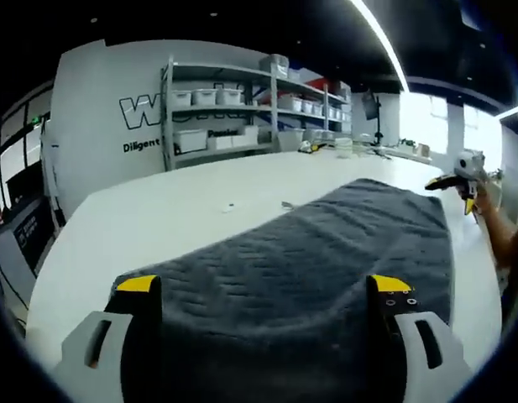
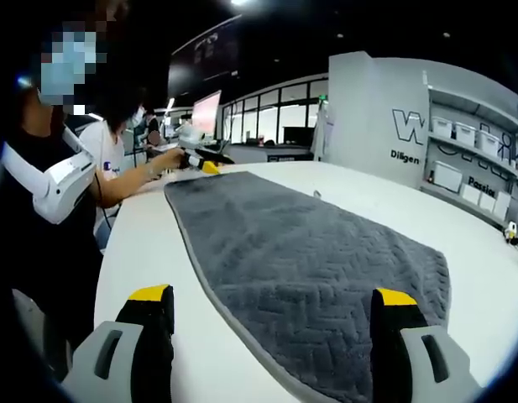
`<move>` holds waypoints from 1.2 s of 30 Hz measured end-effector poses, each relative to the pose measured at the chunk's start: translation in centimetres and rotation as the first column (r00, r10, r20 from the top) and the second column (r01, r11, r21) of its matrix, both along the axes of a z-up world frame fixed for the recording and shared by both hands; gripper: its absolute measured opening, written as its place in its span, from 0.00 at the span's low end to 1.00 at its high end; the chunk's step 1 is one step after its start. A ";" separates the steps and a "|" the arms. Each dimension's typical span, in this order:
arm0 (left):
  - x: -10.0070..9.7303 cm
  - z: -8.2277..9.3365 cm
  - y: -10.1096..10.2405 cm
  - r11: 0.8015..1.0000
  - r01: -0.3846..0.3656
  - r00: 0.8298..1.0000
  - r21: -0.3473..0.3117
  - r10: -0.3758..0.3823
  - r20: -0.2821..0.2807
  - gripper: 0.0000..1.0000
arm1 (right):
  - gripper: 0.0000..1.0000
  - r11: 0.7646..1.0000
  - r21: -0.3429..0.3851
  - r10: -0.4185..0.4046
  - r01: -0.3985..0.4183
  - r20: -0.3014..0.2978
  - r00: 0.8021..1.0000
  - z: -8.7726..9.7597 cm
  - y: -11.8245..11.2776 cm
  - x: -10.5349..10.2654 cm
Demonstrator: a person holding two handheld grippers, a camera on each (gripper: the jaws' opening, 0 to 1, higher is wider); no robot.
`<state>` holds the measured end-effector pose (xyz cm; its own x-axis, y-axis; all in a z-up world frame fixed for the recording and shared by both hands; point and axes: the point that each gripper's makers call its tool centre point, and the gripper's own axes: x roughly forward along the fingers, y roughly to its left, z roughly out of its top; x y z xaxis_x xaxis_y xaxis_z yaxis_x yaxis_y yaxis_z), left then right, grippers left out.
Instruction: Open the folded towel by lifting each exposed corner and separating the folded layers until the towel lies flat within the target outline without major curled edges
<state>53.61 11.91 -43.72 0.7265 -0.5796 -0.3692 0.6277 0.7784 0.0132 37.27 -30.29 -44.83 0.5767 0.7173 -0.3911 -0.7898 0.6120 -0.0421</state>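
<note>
Towel point(image 2: 309, 277) is showing up dark grey with a zigzag herringbone weave and a paler grey edge trim, lying on a plain white counter point(image 1: 175, 214). Both grippers point(image 1: 263, 294) point(image 2: 271, 306) are sporting yellow tips on black jaws with light grey bodies.

Bright overhead light, fisheye-warped edges

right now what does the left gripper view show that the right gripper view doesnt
Left gripper view alone: the full shelving rack loaded with bins, and a bright ceiling light strip.
Right gripper view alone: a person's white sleeve and a row of dark windows behind the table.
Both: the grey towel spread out on the white table, with each view's own yellow-tipped jaws standing apart.
</note>
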 end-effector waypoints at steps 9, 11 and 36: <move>-3.5 1.1 -0.7 0.999 0.012 0.998 0.053 -0.015 0.057 0.99 | 0.99 0.998 0.035 -0.049 0.049 -0.013 0.999 1.6 -1.2 1.7; -4.3 1.1 -0.9 0.998 0.021 0.998 0.055 -0.025 0.059 0.99 | 0.99 0.995 0.050 -0.083 0.083 -0.014 0.996 2.3 -2.0 2.8; -11.1 -1.1 -2.3 0.999 0.024 1.000 0.022 -0.024 -0.011 0.97 | 0.70 0.901 0.046 -0.430 0.432 -0.041 0.902 4.3 -7.7 20.0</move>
<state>42.49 9.59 -44.78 0.7085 -0.5881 -0.3902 0.6462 0.7628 0.0237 57.29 -38.00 -40.48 0.8231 0.4214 -0.3808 -0.4487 0.8935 0.0190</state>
